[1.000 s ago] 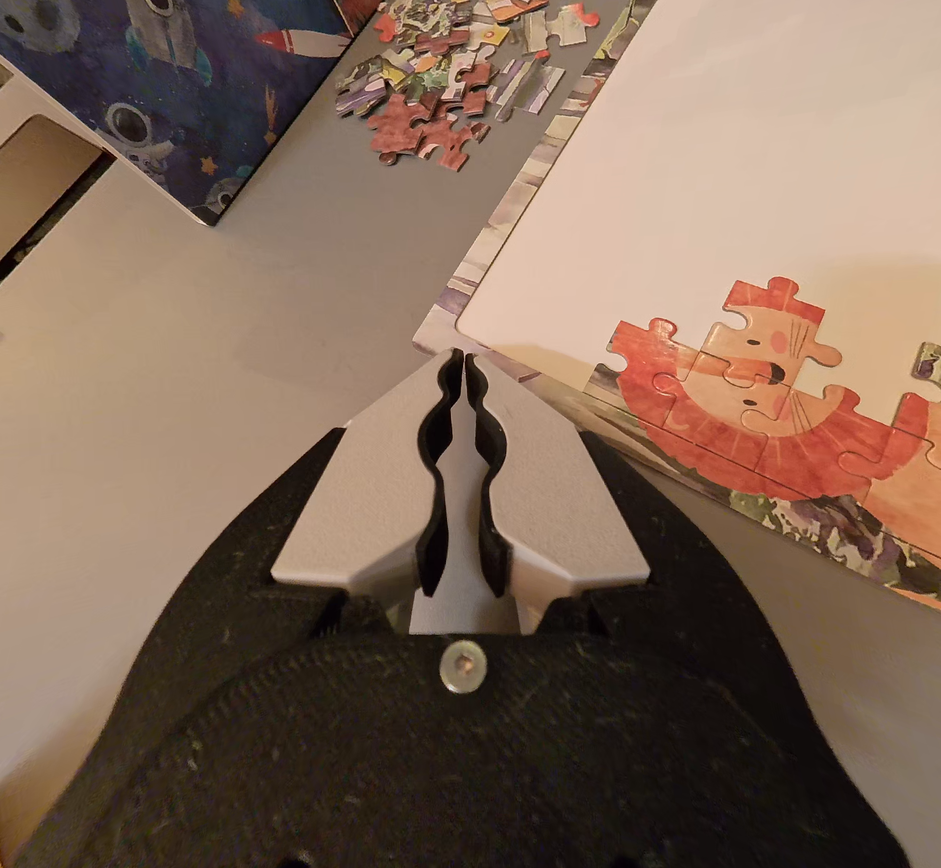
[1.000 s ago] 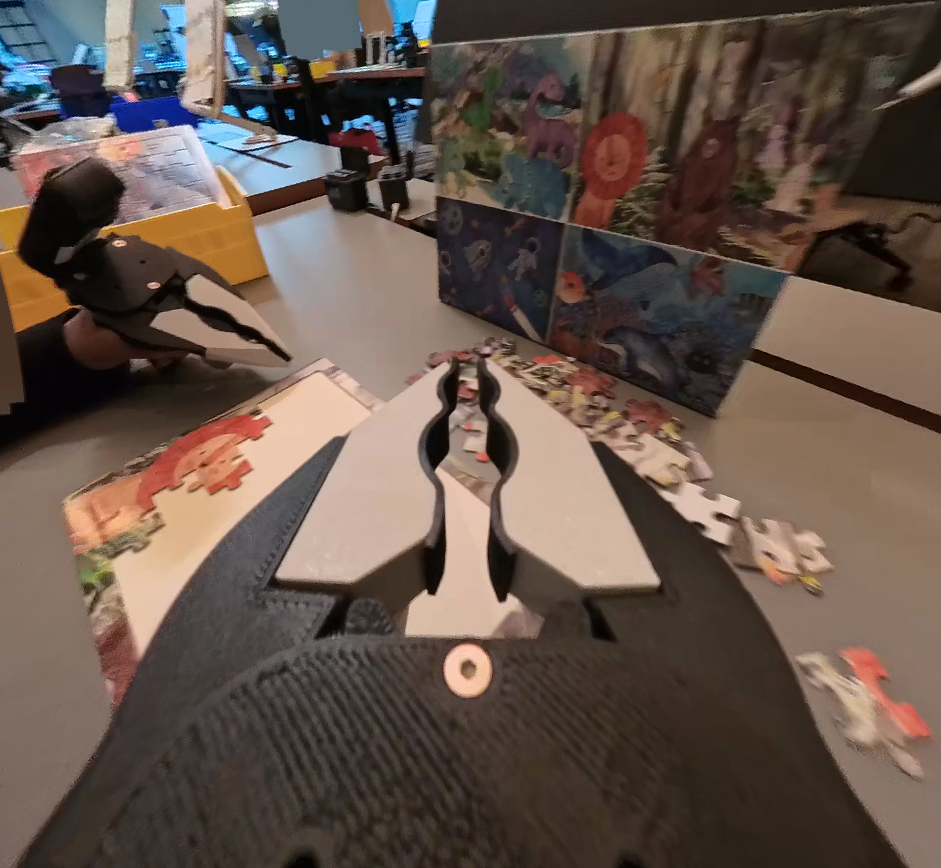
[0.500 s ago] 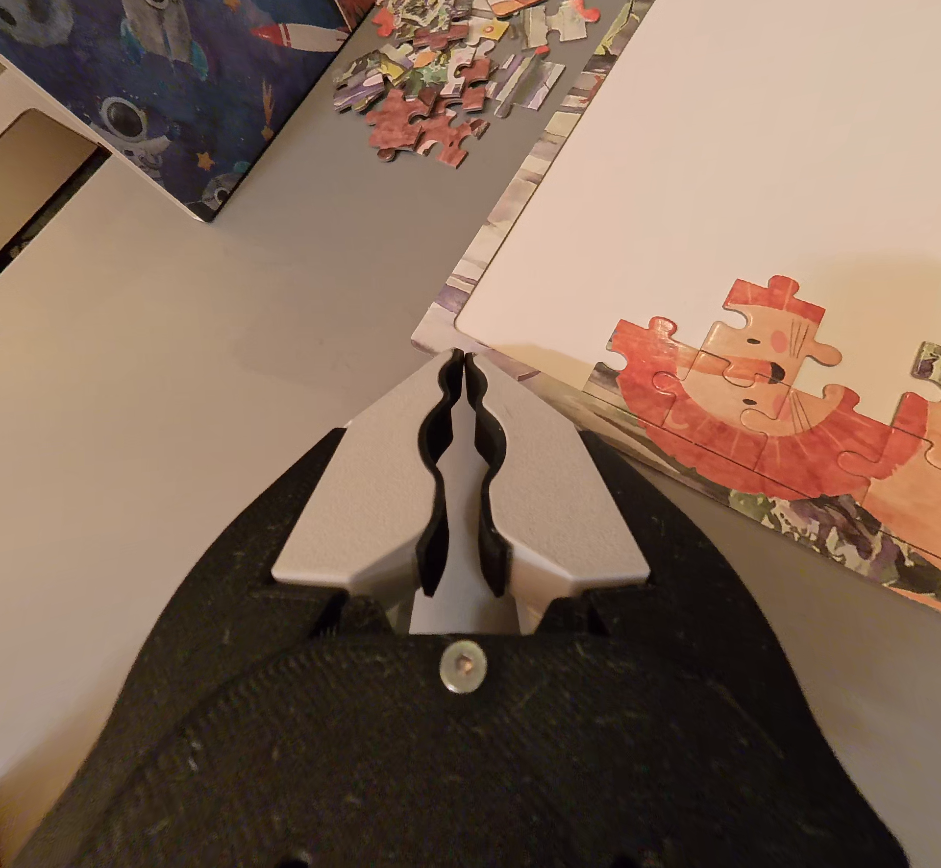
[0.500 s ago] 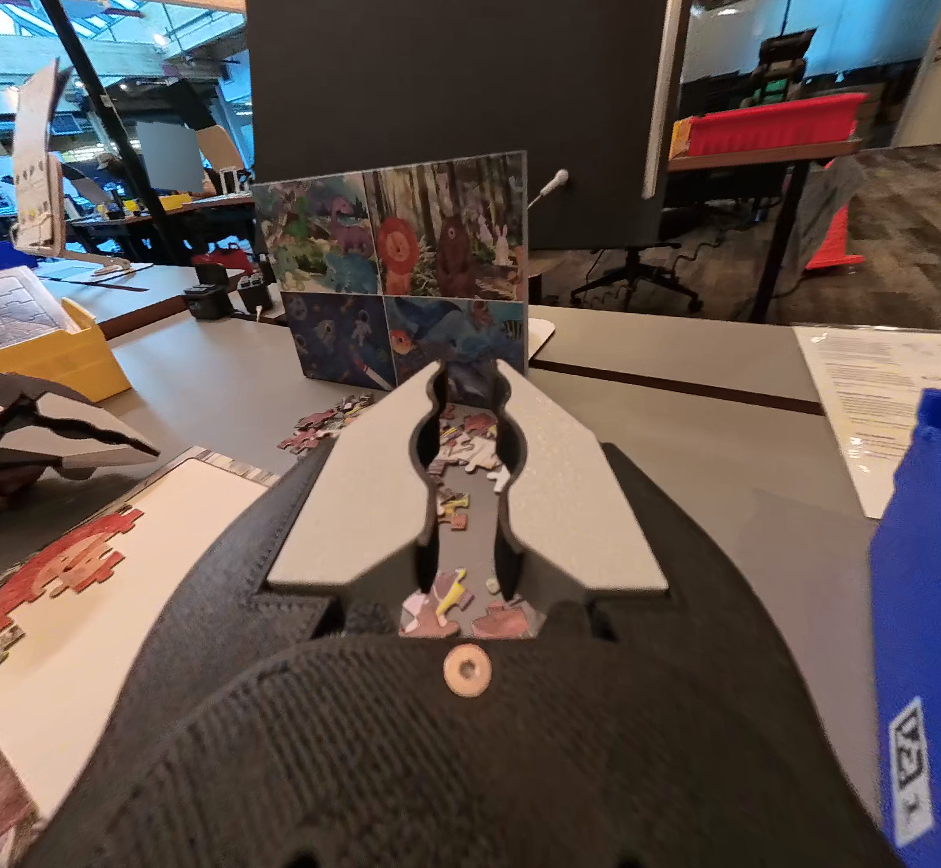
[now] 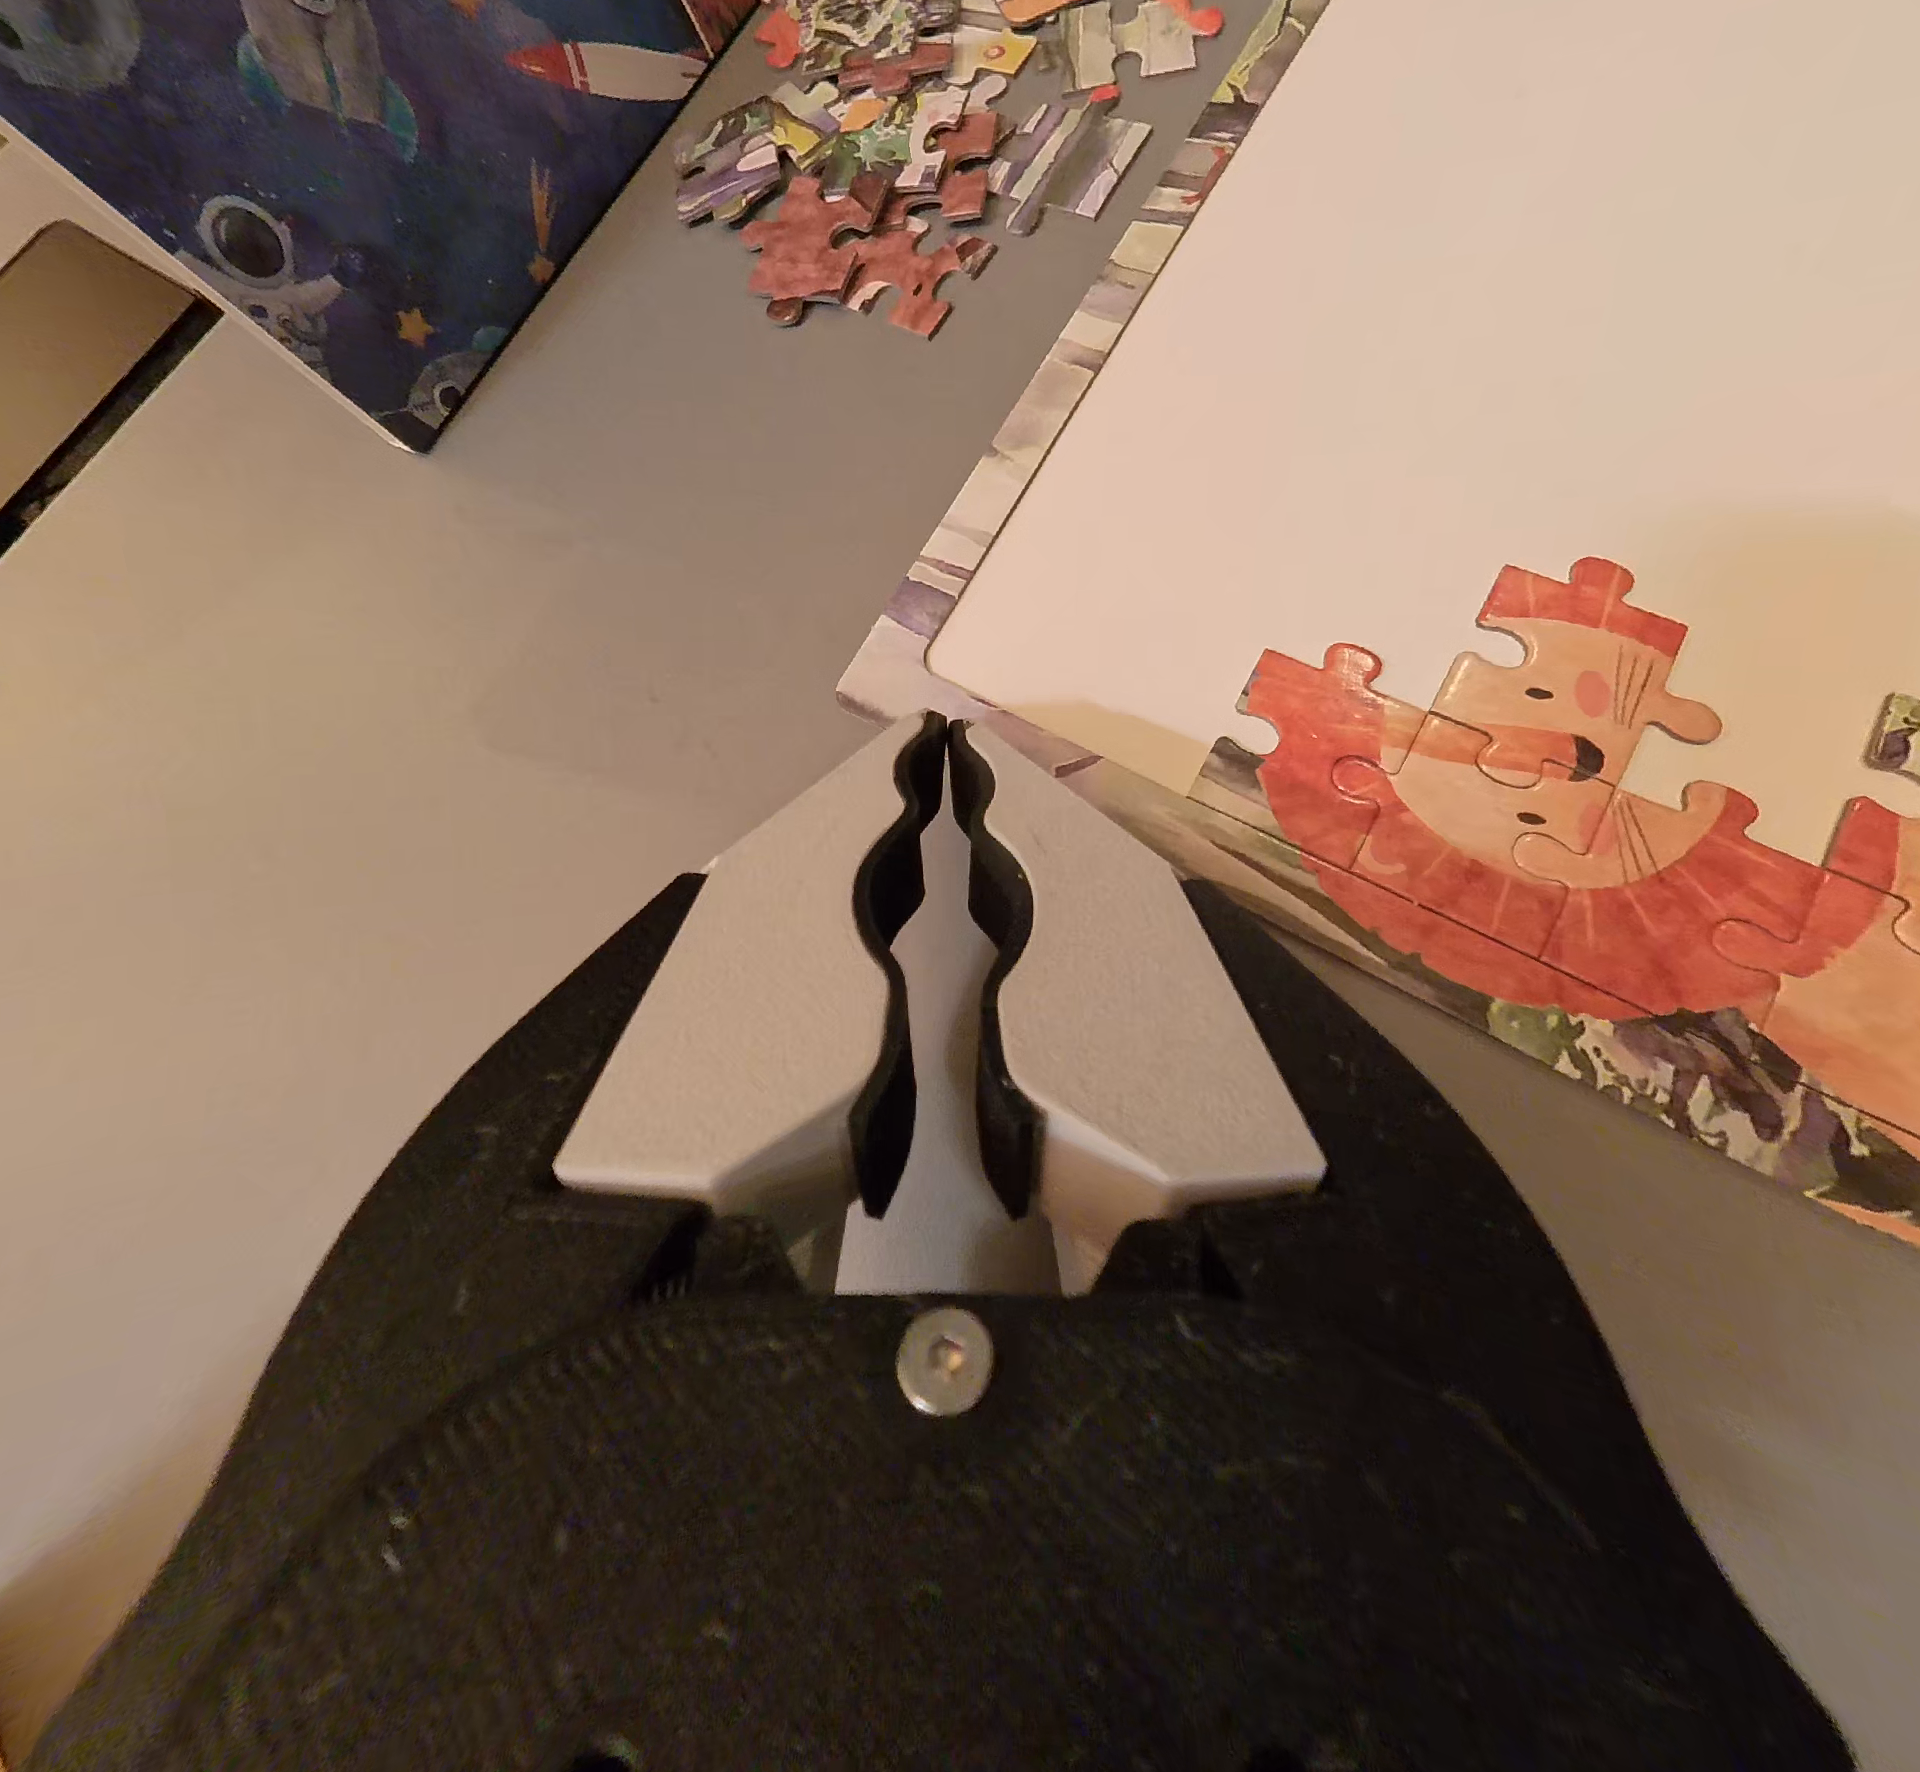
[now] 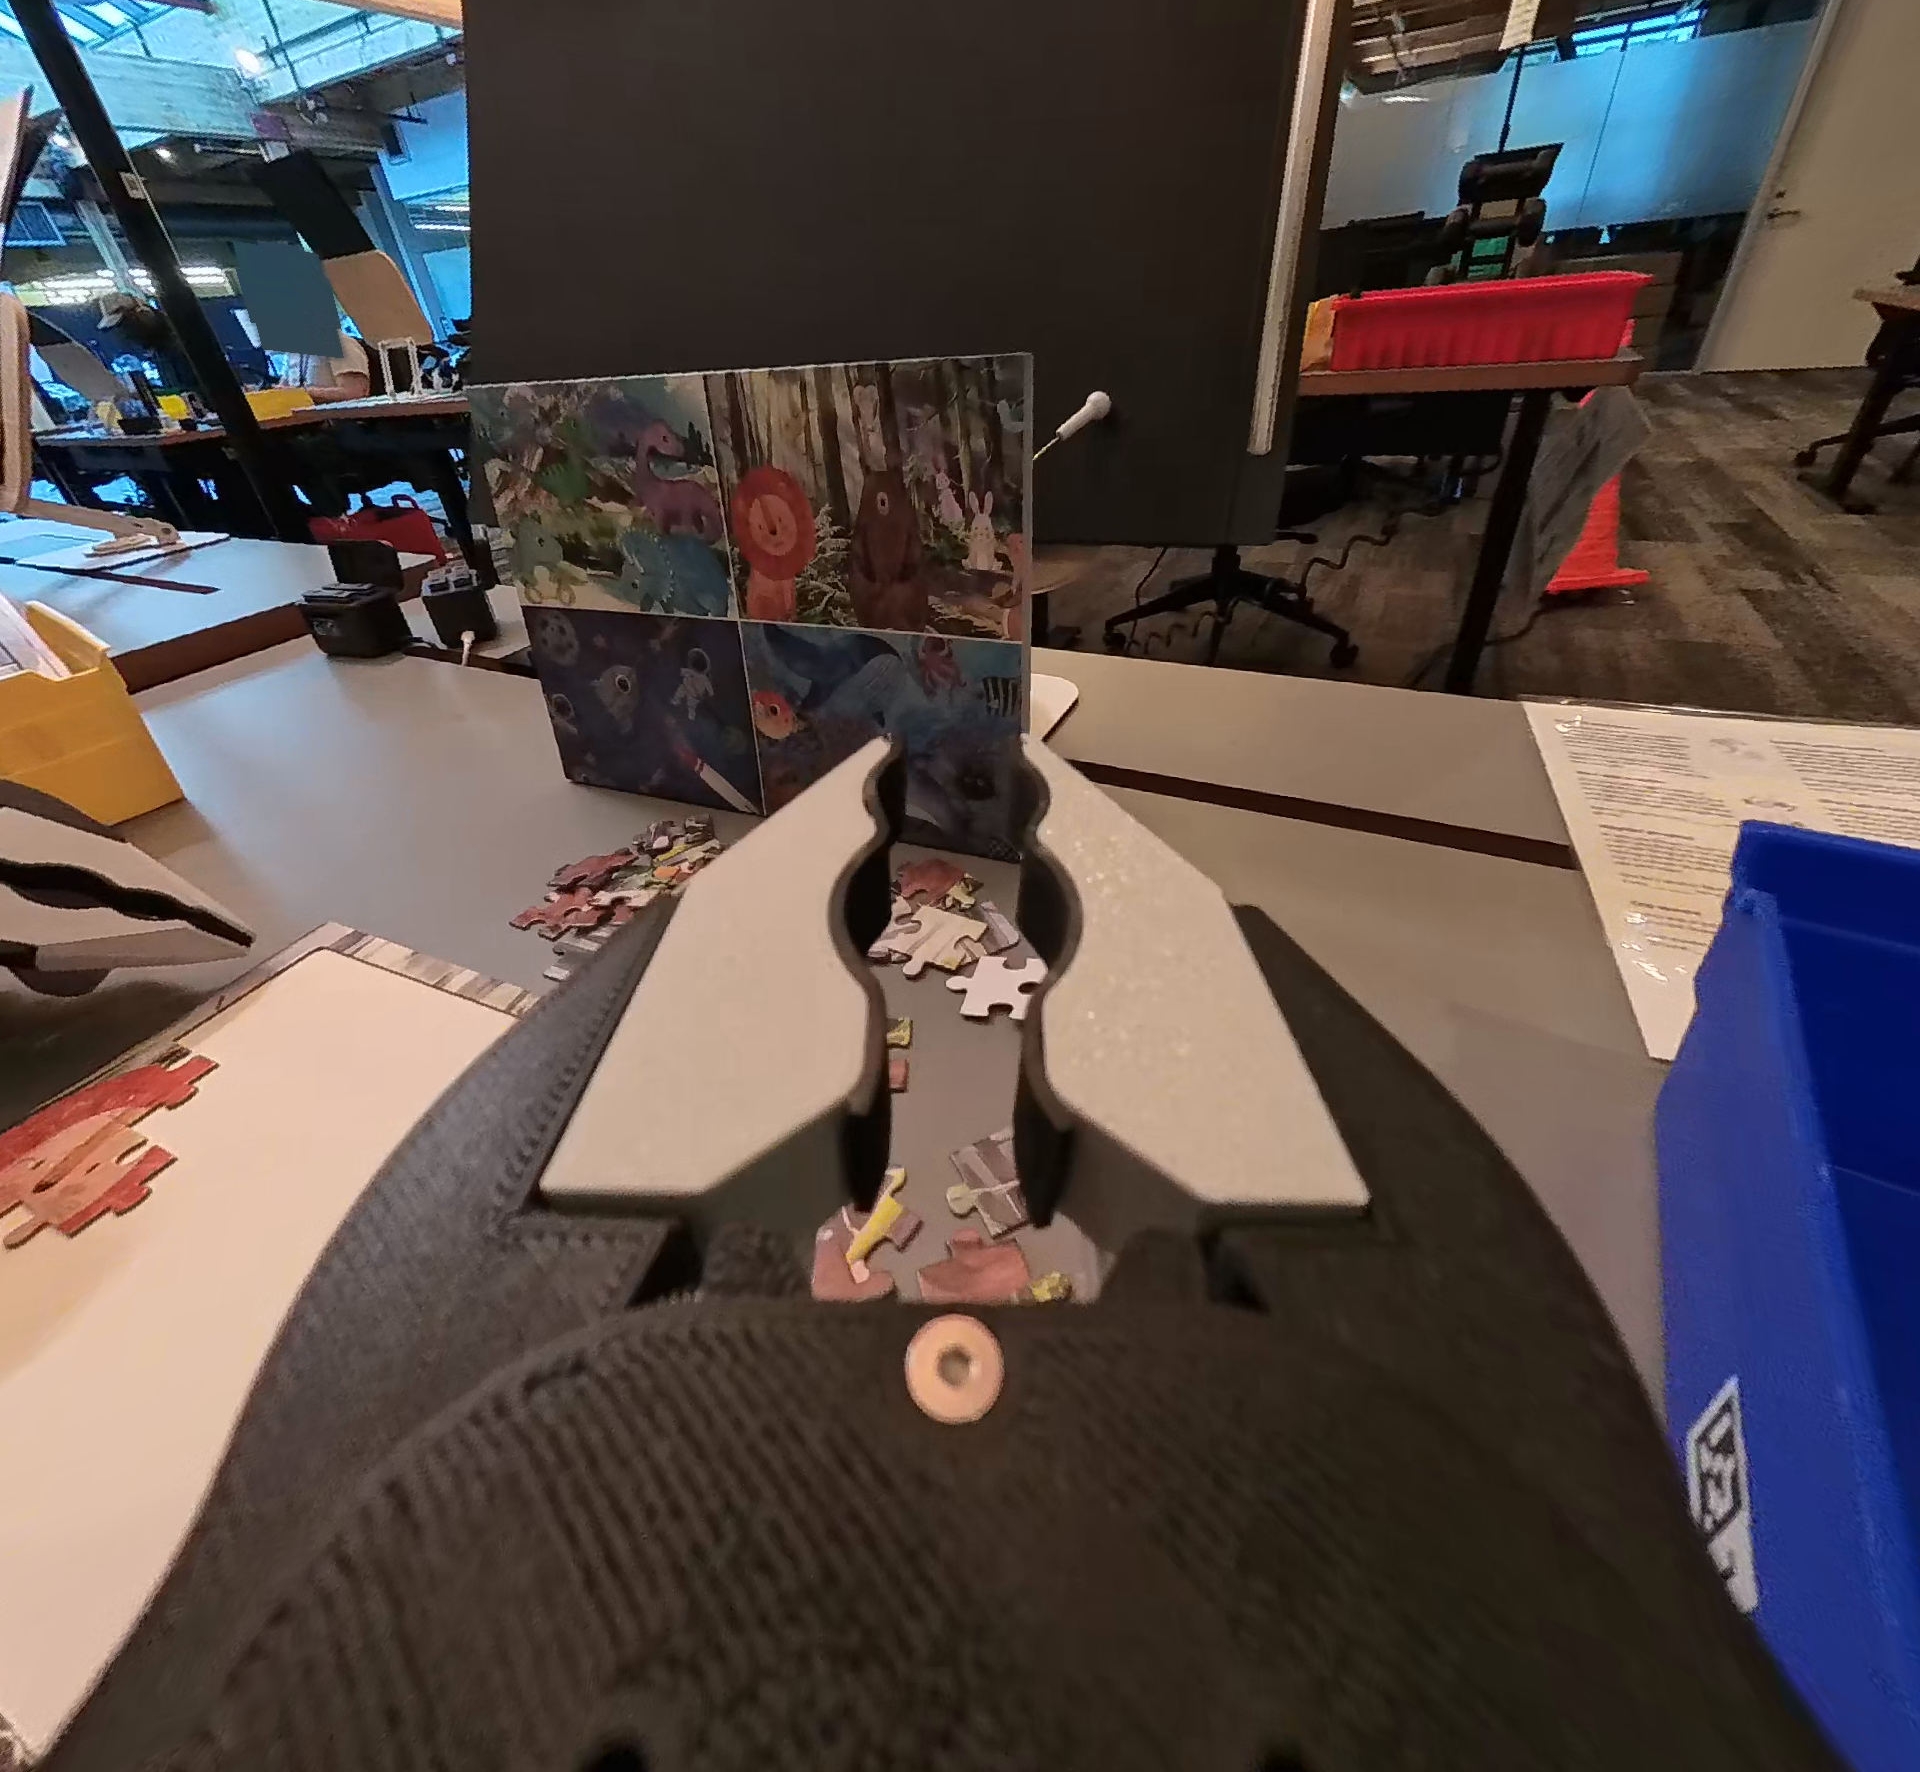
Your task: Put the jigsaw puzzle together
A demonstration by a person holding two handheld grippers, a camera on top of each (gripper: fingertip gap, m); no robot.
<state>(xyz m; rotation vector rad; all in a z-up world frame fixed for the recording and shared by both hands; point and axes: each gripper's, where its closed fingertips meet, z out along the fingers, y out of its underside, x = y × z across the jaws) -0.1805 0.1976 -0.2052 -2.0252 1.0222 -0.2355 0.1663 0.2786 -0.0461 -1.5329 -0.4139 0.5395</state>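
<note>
Jaws: left gripper (image 5: 943, 723) pressing together, empty, at puzzle board (image 5: 1455, 268) corner | right gripper (image 6: 961, 766) spreading wide over loose puzzle pieces (image 6: 935, 933) beside board, on desk (image 6: 364, 787)

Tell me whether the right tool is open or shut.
Open. In the right wrist view the right tool shows a clear gap between its fingers, with loose pieces on the table visible through it; it holds nothing.

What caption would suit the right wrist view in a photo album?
Open right gripper hovers above loose cardboard jigsaw pieces on the grey table, facing the upright illustrated puzzle box.
</note>
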